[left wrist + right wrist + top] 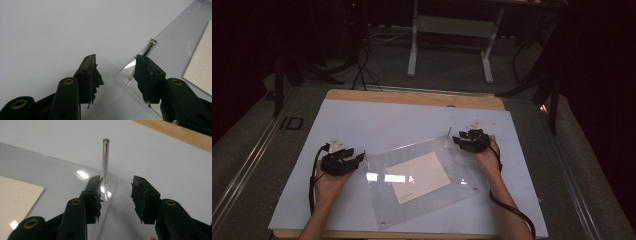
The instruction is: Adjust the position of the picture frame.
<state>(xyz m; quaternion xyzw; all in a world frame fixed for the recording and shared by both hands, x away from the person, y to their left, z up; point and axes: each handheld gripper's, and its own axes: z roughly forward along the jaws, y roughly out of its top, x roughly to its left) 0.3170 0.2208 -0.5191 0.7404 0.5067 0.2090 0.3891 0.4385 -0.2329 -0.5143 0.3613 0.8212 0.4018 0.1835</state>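
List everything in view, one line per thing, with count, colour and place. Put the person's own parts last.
Acrylic sheet: one, clear, lying skewed on the middle of the board, between the two grippers.
Card: one, cream, lying flat at the sheet, whether under or on it I cannot tell.
Pins: two, thin and metallic, upright at sheet corners; the left pin by the left gripper, the right pin by the right gripper.
Board: one, pale blue-white, covering the table.
Table: one, wood, its edge showing behind the board.
Desk frame: one, white, on the floor beyond.
Left gripper: one, black, jaws open at the sheet's left corner.
Right gripper: one, black, jaws open by the right pin.
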